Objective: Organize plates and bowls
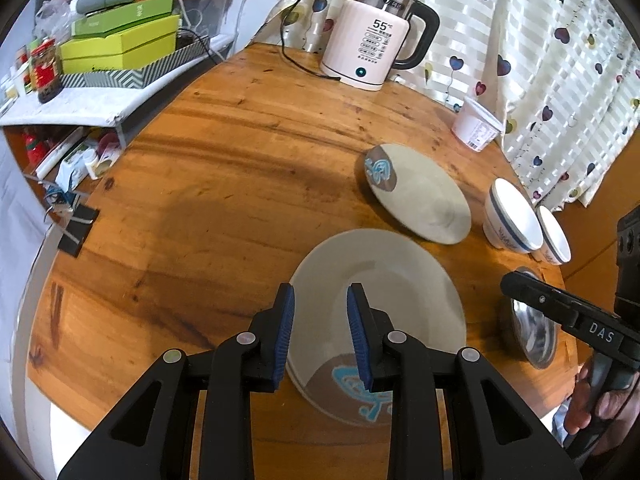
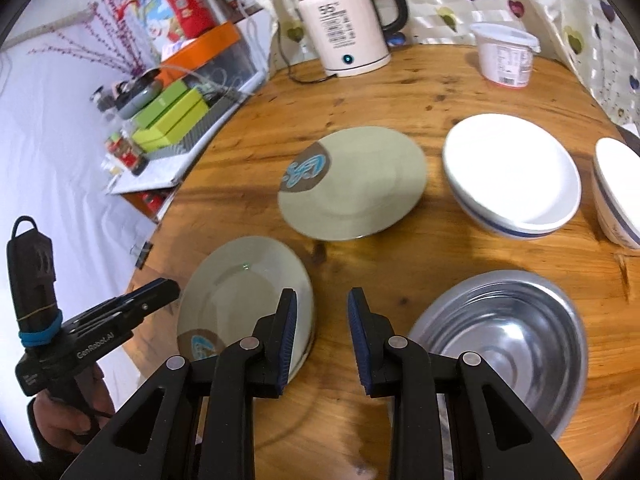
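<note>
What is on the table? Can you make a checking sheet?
Surface: round wooden table, bare in the middle.
Job's things: near plate; far plate; two white bowls; steel bowl.
Clutter: white tub; binder clips.
Grippers: left gripper and right gripper open, nothing between the pads.
Cables: black cord from the kettle.
Surroundings: heart-print curtain; shelf with green boxes.
</note>
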{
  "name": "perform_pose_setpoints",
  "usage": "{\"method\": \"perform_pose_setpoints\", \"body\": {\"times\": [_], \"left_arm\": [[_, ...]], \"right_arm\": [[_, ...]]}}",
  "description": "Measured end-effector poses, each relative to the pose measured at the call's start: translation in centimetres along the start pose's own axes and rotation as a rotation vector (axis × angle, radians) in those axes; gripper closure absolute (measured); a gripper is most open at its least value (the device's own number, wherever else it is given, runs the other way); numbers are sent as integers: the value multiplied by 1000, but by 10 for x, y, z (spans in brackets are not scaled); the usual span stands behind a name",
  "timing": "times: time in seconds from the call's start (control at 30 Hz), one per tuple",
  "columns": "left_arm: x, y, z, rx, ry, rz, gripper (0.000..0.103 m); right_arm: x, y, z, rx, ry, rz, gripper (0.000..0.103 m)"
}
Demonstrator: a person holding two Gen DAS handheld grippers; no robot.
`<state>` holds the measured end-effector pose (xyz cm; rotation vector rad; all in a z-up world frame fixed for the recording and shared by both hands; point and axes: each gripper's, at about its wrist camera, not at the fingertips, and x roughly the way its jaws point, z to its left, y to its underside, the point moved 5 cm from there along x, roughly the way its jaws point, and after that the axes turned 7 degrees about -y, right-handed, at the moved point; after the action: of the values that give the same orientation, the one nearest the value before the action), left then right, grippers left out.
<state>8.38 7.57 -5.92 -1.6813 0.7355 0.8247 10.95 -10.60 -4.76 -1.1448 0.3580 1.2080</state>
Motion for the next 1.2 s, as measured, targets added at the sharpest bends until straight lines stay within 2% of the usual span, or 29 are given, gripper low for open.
{"method": "perform_pose_setpoints", "body": {"times": [0.1,0.17,0.27,0.77,0.93,1.2], "left_arm": [[1,-7,-5,15,6,-4,75],[2,-11,-10,26,11,-6,75],[6,-19,-17,45,22,-5,75],[37,-61,-37,100,63,28,74],[55,-74,-43,109,70,45,69],[85,-90,-49,105,84,95,68]], "right_arm": [[-2,-3,-7,29,2,-5,76],[-2,-6,-11,47,6,-9,69],[-2,-9,-15,66,3,-16,65],[18,-31,-38,166,23,-14,65],[27,-37,-46,197,30,-9,65],[39,-45,-52,212,41,3,65]]}}
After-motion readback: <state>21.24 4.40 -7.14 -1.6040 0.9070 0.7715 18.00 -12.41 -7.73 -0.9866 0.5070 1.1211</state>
